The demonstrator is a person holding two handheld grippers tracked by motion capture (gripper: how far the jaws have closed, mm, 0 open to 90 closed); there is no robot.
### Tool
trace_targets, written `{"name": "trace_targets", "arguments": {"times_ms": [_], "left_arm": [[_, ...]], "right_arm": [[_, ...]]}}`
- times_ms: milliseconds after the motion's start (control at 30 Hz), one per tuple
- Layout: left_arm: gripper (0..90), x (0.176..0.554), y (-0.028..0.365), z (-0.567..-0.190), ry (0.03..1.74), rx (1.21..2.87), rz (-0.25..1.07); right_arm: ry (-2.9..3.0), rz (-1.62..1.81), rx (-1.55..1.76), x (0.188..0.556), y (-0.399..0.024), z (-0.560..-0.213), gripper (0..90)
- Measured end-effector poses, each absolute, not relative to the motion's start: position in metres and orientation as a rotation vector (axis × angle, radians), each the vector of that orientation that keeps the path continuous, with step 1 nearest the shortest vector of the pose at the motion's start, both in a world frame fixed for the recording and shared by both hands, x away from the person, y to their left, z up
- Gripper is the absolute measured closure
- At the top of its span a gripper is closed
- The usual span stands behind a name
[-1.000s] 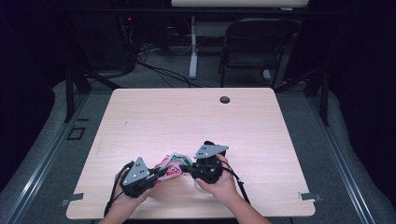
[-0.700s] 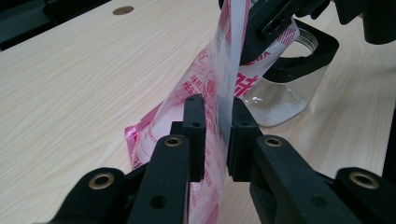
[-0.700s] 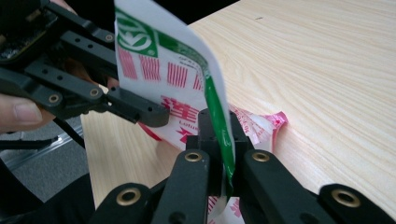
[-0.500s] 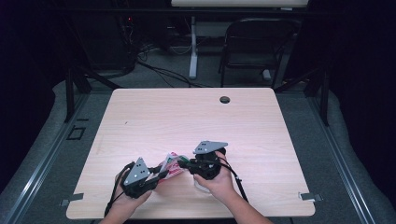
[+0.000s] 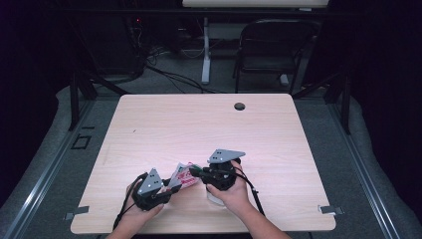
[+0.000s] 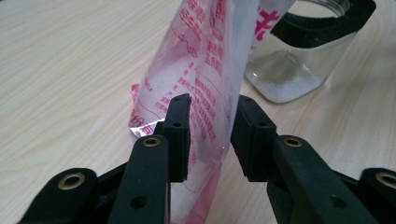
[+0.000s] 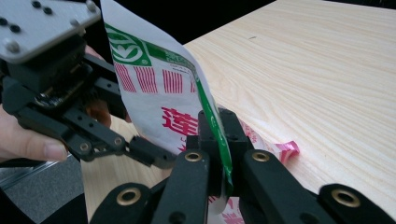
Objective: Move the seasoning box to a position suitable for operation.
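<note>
The left gripper (image 5: pixel 169 188) has just been opening; its fingers (image 6: pixel 180 126) stand apart, the bag (image 5: pixel 183 175) between them. The bag hangs over the bench (image 5: pixel 278 134). The right gripper (image 5: pixel 195 172) is clamped on the bag, beside a jar (image 6: pixel 299 70).

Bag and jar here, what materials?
Bag: thin, glossy plastic film by the look, translucent with pink print, creased and limp. Jar: likely clear glass, see-through wall showing white powder at the bottom; hard plastic can't be ruled out.
</note>
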State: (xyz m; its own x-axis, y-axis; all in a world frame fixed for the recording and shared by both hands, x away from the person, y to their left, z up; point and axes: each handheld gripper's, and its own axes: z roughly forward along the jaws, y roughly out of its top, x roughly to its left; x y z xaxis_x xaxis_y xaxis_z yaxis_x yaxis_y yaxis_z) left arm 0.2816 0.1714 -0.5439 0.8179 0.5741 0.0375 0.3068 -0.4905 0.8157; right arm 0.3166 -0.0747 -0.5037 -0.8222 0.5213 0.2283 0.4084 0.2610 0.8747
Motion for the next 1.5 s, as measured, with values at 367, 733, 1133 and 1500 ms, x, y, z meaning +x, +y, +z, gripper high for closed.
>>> {"name": "trace_targets", "arguments": {"times_ms": [367,733,1133,1500], "left_arm": [[61.4,0.289,0.172,-0.554,0.695,2.085,0.335],[46.2,0.293,0.168,-0.564,0.714,2.082,0.370],[39.7,0.301,0.168,-0.574,0.764,2.069,0.283],[32.7,0.307,0.166,-0.580,0.795,2.092,0.270]], "right_arm": [[2.385,1.633,0.887,0.317,-0.076,-0.503,90.0],[2.377,1.641,0.881,0.317,-0.076,-0.503,90.0],[2.370,1.657,0.869,0.316,-0.078,-0.503,90.0],[2.372,1.661,0.857,0.314,-0.080,-0.505,90.0]]}}
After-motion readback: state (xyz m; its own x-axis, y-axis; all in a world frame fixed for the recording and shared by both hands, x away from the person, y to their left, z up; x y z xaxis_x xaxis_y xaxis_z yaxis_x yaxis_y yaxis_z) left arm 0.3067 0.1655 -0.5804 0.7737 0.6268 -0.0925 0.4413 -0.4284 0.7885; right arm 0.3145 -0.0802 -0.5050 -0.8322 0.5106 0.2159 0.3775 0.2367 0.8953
